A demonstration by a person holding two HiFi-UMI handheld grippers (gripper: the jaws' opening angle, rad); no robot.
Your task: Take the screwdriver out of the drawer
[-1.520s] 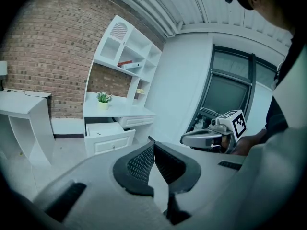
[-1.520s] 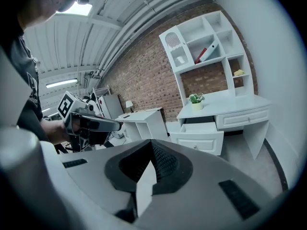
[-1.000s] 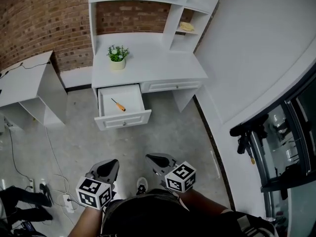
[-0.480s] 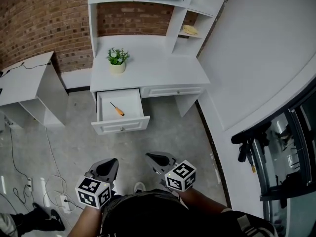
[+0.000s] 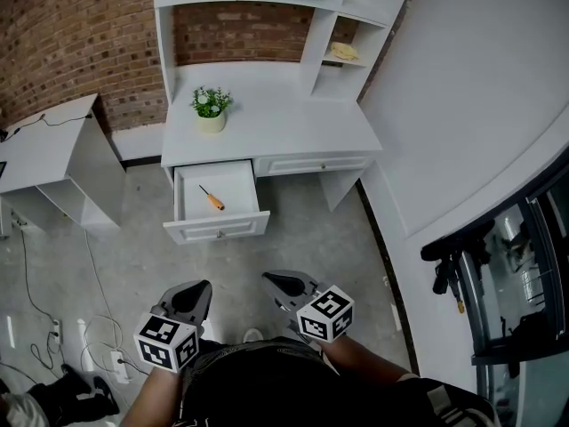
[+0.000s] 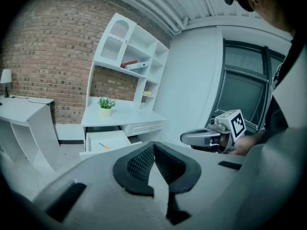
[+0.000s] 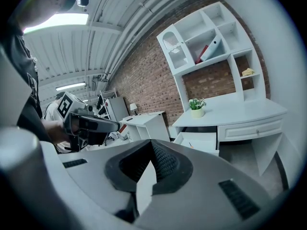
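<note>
Both closed, low: left tool (image 5: 201, 286), right tool (image 5: 270, 279), far from drawer (image 5: 219, 228).

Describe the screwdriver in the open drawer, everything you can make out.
The screwdriver is small, with an orange handle and a thin dark shaft. It lies flat and alone on the white floor of the pulled-out left drawer of the desk, set diagonally: handle toward the drawer front and right, tip toward the back left. It looks clear of the drawer walls. Nothing holds it; the left gripper and right gripper are well short of the desk, jaws together and empty.
</note>
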